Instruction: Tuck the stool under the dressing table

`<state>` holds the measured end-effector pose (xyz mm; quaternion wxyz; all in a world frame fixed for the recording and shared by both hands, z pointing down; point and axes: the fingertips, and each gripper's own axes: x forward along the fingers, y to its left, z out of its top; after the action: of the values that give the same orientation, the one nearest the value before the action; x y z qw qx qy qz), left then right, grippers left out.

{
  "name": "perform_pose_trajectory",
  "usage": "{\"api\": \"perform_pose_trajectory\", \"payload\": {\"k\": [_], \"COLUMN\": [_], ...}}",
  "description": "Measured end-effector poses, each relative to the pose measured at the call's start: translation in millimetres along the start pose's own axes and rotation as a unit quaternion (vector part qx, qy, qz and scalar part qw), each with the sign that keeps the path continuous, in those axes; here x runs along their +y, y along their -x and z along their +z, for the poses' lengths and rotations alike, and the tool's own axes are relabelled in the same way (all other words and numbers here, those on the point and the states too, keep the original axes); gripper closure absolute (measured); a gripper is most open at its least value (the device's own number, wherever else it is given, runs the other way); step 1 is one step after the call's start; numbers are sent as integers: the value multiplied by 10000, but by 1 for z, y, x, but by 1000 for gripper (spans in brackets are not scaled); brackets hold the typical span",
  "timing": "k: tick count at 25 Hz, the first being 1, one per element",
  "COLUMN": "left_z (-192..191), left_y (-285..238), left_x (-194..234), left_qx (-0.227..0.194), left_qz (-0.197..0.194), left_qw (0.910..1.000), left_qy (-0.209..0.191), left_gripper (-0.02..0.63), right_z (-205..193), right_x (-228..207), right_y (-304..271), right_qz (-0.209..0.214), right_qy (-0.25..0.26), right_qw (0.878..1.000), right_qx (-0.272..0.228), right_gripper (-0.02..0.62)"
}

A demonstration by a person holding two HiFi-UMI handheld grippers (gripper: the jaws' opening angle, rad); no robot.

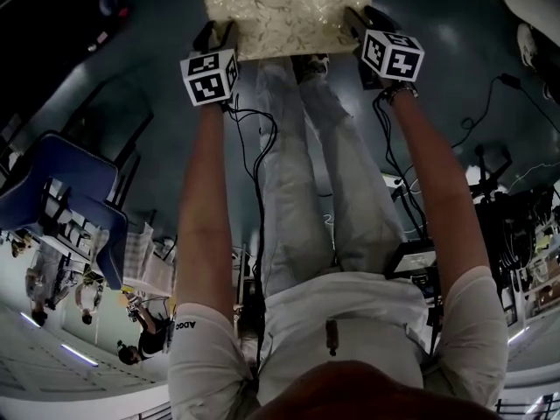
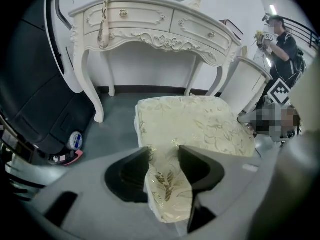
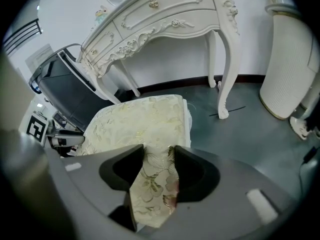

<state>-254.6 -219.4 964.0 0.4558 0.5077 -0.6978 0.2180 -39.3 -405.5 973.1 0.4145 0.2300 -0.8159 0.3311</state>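
Faces dressing table, beyond both tools, kneehole open. Finds stool directly ahead of the jaws, far edge near the table's front legs, not yet tucked. Holds left gripper and right gripper clamped on cushion's near edge. Leaves, apparently, the whole push under.

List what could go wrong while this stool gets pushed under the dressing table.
1. The left gripper and right gripper each pinch only a soft near corner of the stool; the fabric may slip, or the stool may twist.
2. The front leg of the dressing table stands close beside the stool's path and could be clipped.
3. Cables hang by the person's legs and may snag.
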Motion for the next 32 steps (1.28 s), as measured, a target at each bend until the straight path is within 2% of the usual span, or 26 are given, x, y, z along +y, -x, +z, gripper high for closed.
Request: {"api": "perform_pose_trajectory", "payload": {"k": [5, 13, 17, 25, 32], "left_z": [22, 80, 117, 180, 218], "left_y": [-14, -48, -62, -88, -107], "left_x": [10, 27, 38, 64, 77], "left_qx": [-115, -164, -184, -369, -580], "left_qz": [-99, -306, -414, -523, -529], "left_qw": [9999, 9993, 9990, 9972, 9958], "left_qy": [58, 98, -5, -397, -466], "left_gripper": [408, 405, 405, 405, 405], "right_z": [27, 97, 131, 171, 208], "right_x": [-2, -13, -16, -12, -15], "right_y": [-16, -49, -60, -76, -93], "right_qz": [-123, -406, -541, -669, -684], "right_qy": [50, 130, 39, -386, -458], "right_qw": [9999, 9990, 9982, 9965, 9954], "right_qx": [-56, -154, -266, -327, -485], "right_gripper": [385, 383, 383, 382, 382]}}
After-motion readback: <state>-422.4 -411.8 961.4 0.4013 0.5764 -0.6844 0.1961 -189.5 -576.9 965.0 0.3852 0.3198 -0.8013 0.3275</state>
